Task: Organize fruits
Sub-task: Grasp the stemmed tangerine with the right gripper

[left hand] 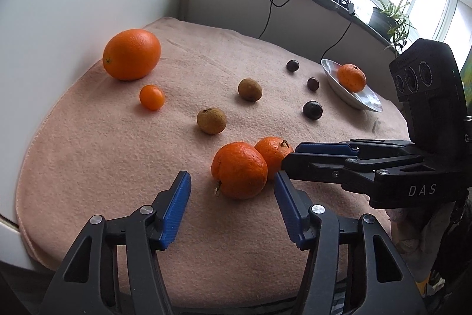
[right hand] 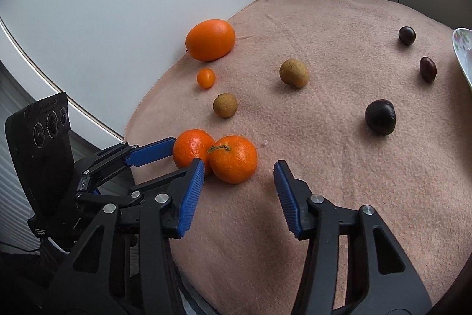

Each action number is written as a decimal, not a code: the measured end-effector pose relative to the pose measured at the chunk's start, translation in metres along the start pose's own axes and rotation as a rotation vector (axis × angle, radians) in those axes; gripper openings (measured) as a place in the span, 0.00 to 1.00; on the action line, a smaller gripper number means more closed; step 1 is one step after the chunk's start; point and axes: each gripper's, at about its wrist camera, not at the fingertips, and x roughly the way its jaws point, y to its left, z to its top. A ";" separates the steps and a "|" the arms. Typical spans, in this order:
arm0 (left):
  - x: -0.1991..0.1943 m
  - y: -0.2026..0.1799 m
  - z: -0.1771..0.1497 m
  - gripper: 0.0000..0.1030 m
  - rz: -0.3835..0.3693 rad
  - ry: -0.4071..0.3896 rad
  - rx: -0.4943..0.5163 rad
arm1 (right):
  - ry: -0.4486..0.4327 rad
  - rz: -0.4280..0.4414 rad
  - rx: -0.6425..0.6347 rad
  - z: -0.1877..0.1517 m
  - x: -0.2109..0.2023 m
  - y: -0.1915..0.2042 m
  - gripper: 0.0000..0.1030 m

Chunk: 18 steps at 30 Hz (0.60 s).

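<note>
Two tangerines touch on pink cloth (left hand: 103, 152). Left gripper (left hand: 231, 185), jaws spread, straddles near tangerine (left hand: 239, 170); right gripper (right hand: 239, 176), jaws spread, frames stemmed tangerine (right hand: 233, 159), likely for carrying to plate (left hand: 333, 71) holding one tangerine.

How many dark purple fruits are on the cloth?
3. One sits farthest back, one lies nearest the plate, and the largest is closest to the tangerines. None appears hidden.
</note>
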 end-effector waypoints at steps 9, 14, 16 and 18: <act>0.005 0.006 0.003 0.53 -0.024 0.003 -0.004 | 0.020 0.056 0.059 0.005 0.008 -0.012 0.45; 0.003 0.004 0.001 0.53 -0.029 0.010 0.021 | 0.031 0.090 0.091 0.009 0.009 -0.017 0.45; 0.005 0.002 0.001 0.53 -0.030 0.017 0.031 | 0.041 0.082 0.078 0.009 0.012 -0.014 0.45; 0.008 0.000 0.001 0.53 -0.028 0.021 0.042 | 0.041 0.080 0.079 0.011 0.016 -0.012 0.45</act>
